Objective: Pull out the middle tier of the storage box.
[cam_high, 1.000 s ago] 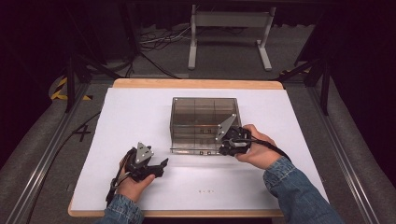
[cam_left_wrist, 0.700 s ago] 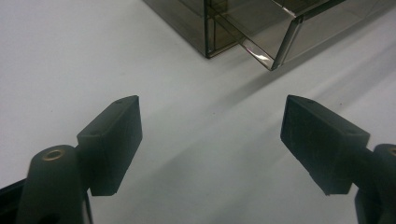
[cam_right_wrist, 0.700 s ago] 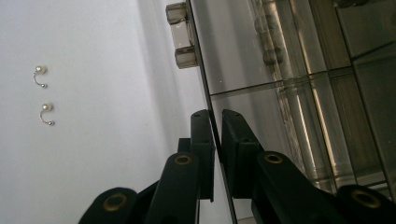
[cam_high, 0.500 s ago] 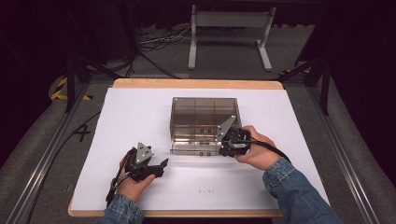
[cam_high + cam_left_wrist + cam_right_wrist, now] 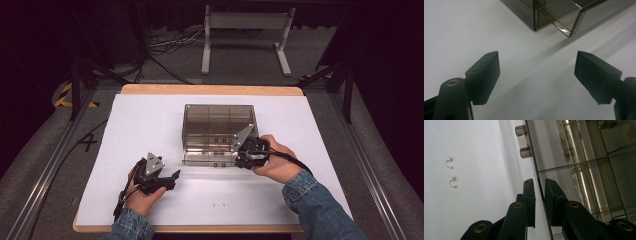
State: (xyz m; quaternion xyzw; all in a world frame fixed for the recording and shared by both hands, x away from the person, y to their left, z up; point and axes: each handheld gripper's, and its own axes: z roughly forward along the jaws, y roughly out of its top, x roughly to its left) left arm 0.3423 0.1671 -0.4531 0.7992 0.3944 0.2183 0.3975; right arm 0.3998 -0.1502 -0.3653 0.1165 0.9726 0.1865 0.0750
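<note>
Right hand-held gripper (image 5: 539, 185) pinches the box (image 5: 218, 131) lid's front edge, probably to lift it; left hand-held gripper (image 5: 536, 75) rests wide and empty on the worktop (image 5: 145, 120); two earrings (image 5: 450, 172) lie just in front.

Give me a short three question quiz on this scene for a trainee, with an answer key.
1. True or false: the left gripper is open over bare table.
2. The right gripper is closed on: A) a pearl earring, B) the edge of the smoky clear box's lid, C) nothing.
3. How many pearl earrings lie on the white table?

Key: 1 true. 2 B. 3 two.
</note>
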